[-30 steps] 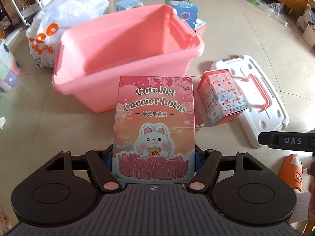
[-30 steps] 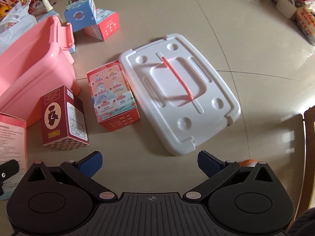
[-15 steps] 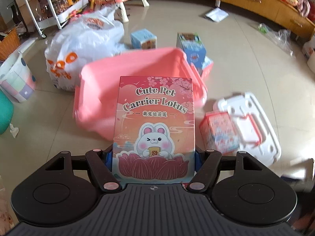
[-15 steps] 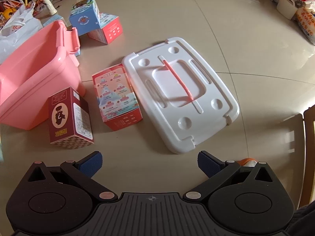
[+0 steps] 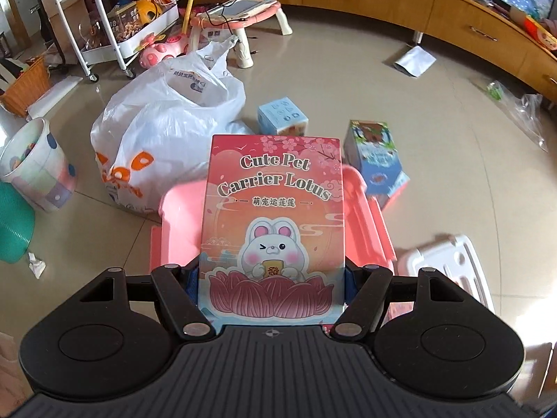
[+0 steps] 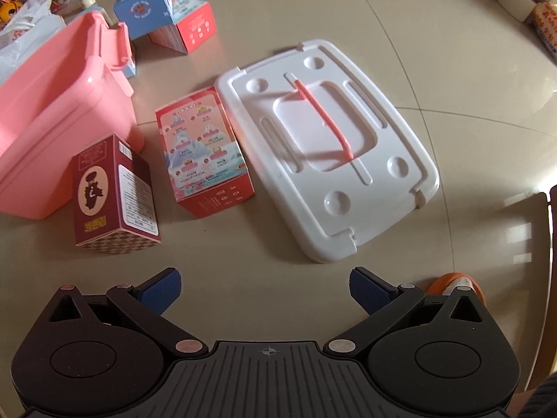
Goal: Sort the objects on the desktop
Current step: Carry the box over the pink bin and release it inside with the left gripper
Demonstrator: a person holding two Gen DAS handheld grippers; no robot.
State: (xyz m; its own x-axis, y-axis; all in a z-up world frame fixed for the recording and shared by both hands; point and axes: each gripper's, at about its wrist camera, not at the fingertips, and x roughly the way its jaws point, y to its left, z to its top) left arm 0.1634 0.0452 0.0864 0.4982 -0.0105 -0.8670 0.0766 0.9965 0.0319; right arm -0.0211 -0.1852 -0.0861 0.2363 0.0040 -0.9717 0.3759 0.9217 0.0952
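My left gripper is shut on a pink "Cute Pet Carrier Lotus" box and holds it upright above the pink storage bin, which it mostly hides. My right gripper is open and empty above the floor. In the right wrist view the pink bin is at the left. A dark red box stands in front of it. A red and pink box lies beside the white lid.
A white plastic bag, a light blue box and a blue box on a red one lie beyond the bin. A patterned bucket stands at the left. An orange slipper lies by my right gripper.
My left gripper has risen and tilted up with the box, so the bin now sits lower and smaller behind it. The right gripper has drifted slightly and stays open.
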